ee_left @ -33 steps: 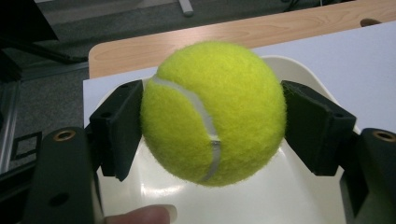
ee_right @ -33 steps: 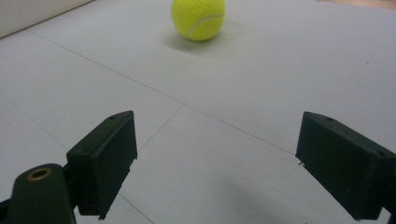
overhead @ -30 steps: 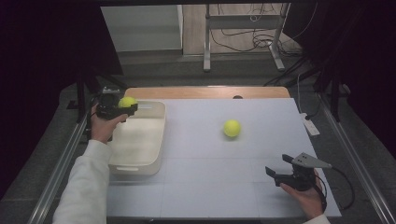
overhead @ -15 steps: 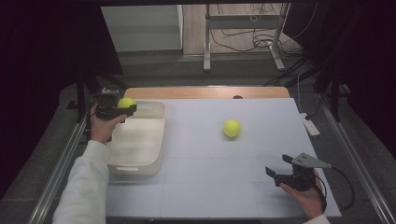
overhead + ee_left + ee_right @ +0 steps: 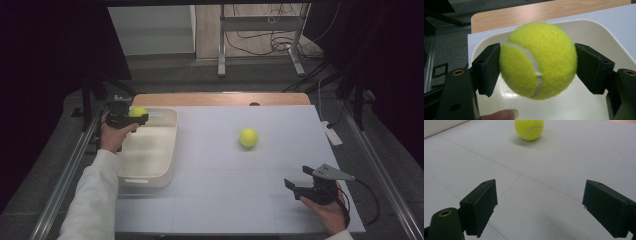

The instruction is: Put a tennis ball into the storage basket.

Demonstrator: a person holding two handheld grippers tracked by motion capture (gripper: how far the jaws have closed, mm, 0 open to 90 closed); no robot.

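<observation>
Held ball: clamped between left gripper fingers, directly above far-left corner of tub.
Right gripper: fingers spread, empty.
Loose ball: on bench, far-left of right gripper, which is nearer.

In the left gripper view, the held tennis ball hid most of the white bin floor behind it, and the bin's near wall ran off the bottom edge. A fingertip was cut by that same edge. In the high view, the person's left sleeve left the frame below, and the right hand was partly cropped. The room beyond the table lay too dark to read.
</observation>
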